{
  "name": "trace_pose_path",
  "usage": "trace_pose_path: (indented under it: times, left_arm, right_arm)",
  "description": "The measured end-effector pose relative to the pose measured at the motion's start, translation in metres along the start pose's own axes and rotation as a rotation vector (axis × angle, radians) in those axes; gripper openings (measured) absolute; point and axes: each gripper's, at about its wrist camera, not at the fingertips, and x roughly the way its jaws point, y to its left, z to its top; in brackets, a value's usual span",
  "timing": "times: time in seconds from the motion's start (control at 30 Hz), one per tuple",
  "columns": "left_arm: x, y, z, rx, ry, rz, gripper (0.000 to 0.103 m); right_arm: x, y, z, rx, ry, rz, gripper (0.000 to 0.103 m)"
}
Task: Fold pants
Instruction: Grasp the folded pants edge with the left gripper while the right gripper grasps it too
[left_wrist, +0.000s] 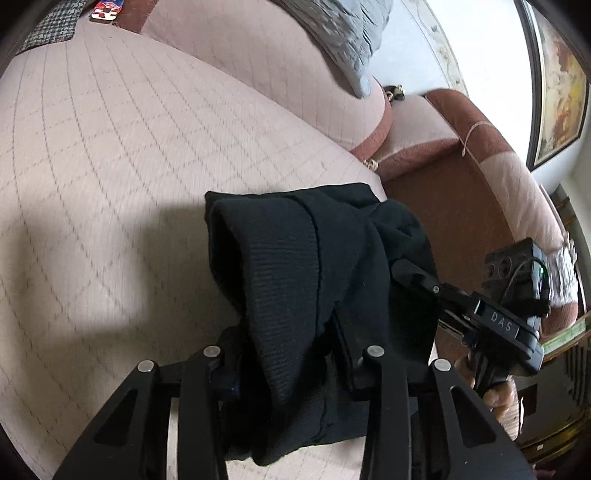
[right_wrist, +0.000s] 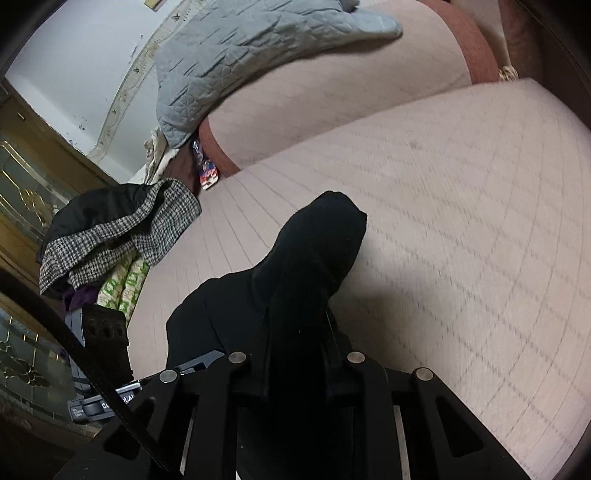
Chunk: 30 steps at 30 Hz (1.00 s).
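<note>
A pink quilted sofa seat (left_wrist: 110, 166) is seen below; black pants (left_wrist: 295, 266) are held bunched above its front edge, clamped by the left tool (left_wrist: 291, 354) and the right tool (right_wrist: 295, 369).

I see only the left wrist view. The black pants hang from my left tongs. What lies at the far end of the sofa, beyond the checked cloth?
Observer: A pile: the checked cloth lies over a black garment, with green-printed packs underneath.
Operator: Do the right tongs hold the pants too?
Observer: Yes. In the right wrist view the black pants run down between the fingers of the right tongs.
Operator: Does the grey quilt go further left?
Observer: Yes, the grey quilt spreads along the sofa back.
</note>
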Motion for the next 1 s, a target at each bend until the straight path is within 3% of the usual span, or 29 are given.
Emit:
trace_pose_path:
  times: [0.33,0.43,0.5,0.6,0.73,0.8,0.9,1.0]
  left_arm:
    - [0.039,0.000,0.046,-0.006,0.014,0.097,0.036]
    - [0.048,0.006,0.045,-0.022,0.035,0.165,0.039]
    - [0.044,0.010,0.042,-0.043,0.043,0.158,0.040]
    - [0.029,0.008,0.044,-0.054,0.042,0.155,0.043]
    - [-0.004,0.001,0.051,-0.066,-0.026,0.126,0.044]
    - [-0.011,-0.008,0.058,-0.059,-0.054,0.111,0.049]
    - [-0.002,-0.021,0.063,-0.027,-0.053,0.123,0.056]
    - [0.031,-0.024,0.066,-0.004,-0.010,0.176,0.058]
  right_arm:
    - [0.023,-0.019,0.037,-0.003,-0.008,-0.094,0.021]
    - [0.038,-0.034,0.038,0.017,0.025,-0.165,0.028]
    - [0.038,-0.043,0.037,0.031,0.013,-0.203,0.031]
    - [0.020,-0.049,0.033,0.053,-0.032,-0.186,0.034]
    - [-0.013,-0.036,0.023,-0.017,-0.097,-0.189,0.035]
    - [-0.028,-0.026,0.012,-0.035,-0.109,-0.144,0.035]
    - [-0.037,-0.014,-0.007,-0.044,-0.096,-0.081,0.035]
    - [-0.034,-0.007,-0.027,-0.050,-0.074,-0.057,0.035]
